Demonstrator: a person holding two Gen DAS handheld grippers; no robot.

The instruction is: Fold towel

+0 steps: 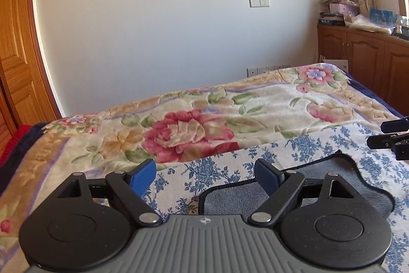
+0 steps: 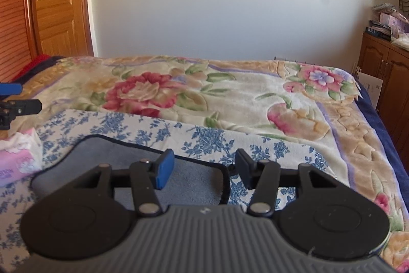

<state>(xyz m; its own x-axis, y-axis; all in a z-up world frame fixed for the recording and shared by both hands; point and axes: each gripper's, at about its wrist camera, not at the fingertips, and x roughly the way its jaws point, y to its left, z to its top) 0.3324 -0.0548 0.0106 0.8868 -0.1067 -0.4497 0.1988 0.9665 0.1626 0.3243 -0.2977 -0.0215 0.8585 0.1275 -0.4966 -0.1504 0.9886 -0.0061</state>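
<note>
grey towel with dark trim is lying flat on a blue-flowered cloth, near edge of the flowered bed blanket. left gripper is hovering over the towel's left corner, fingers spread wide, gripping nothing. right gripper is hovering over the right corner, likewise wide apart and empty. towel is looking soft, light, limp; likely to sag. best pinching the trimmed near corners. tissue pack is sitting at left.

Your left gripper and right gripper look alike: black linkage arms with silver pivot screws, blue finger pads, round black discs, ribbed grey housing.
</note>
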